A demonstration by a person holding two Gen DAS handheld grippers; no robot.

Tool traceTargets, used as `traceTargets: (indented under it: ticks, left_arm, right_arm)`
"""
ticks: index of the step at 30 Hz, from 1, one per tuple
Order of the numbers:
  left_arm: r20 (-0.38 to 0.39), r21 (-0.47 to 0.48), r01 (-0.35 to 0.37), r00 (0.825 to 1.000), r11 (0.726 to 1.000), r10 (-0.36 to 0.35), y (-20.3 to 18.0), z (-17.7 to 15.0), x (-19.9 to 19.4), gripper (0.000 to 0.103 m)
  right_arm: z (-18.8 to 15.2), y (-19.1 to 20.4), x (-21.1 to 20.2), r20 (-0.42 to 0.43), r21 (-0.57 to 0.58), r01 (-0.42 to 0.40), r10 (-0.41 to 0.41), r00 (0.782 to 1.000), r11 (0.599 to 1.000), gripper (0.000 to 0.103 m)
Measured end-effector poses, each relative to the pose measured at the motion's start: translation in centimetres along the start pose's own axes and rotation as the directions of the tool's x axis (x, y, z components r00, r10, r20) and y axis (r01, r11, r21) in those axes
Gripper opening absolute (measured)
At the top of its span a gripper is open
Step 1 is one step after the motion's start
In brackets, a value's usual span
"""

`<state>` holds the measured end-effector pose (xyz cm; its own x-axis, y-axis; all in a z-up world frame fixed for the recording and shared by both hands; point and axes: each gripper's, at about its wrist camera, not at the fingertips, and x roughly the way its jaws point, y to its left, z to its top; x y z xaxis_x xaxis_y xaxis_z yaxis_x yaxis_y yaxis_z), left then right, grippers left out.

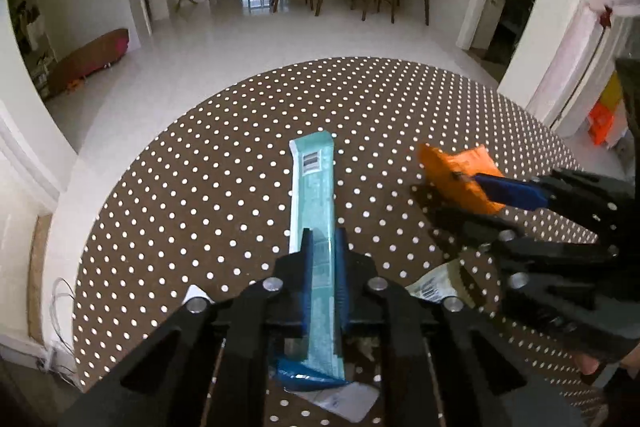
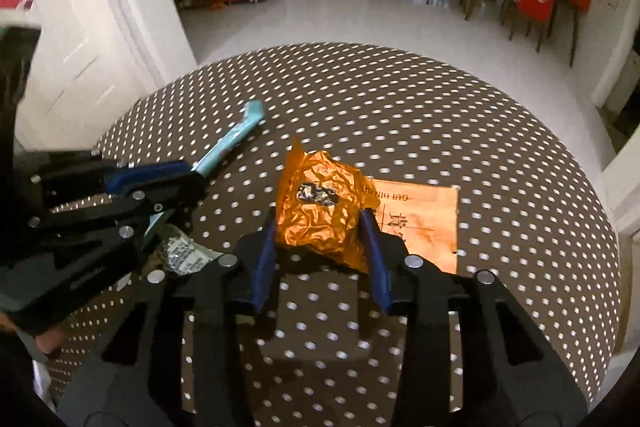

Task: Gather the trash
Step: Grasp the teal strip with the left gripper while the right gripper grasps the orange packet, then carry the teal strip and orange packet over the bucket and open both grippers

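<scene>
A long teal packet (image 1: 316,227) is clenched in the left tool (image 1: 323,247); a crumpled orange wrapper (image 2: 320,203), right of it, is gripped by the right tool (image 2: 320,235). A barcoded scrap (image 2: 184,253) near the packet is left on the bench (image 2: 480,131); no bin is seen.

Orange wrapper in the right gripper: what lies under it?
Behind and under the orange wrapper lies a flat orange paper with printed characters on the dotted table. The paper's left part is covered.
</scene>
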<state>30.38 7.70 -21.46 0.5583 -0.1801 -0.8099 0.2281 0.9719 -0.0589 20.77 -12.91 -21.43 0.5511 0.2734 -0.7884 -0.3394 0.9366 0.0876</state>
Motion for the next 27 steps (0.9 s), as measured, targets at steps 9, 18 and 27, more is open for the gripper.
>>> traceTargets:
  ticks: [9,18,27]
  left_arm:
    - [0.043,-0.05,0.074,0.997,0.996,-0.072,-0.4,0.0,-1.7,0.006]
    - [0.068,-0.035,0.146,0.987,0.989,-0.144,-5.5,-0.2,-2.9,0.006]
    - [0.088,0.002,0.245,0.966,0.969,-0.244,-12.9,0.0,-3.6,0.006]
  right_arm:
    - [-0.8,-5.1,-5.9,0.091,0.123,-0.063,0.052,0.994,0.99,0.039]
    - [-1.8,-7.9,-10.0,0.13,0.165,-0.056,0.034,0.991,0.985,0.039]
    - [-3.0,-11.8,-13.5,0.173,0.226,-0.04,0.0,0.985,0.973,0.039]
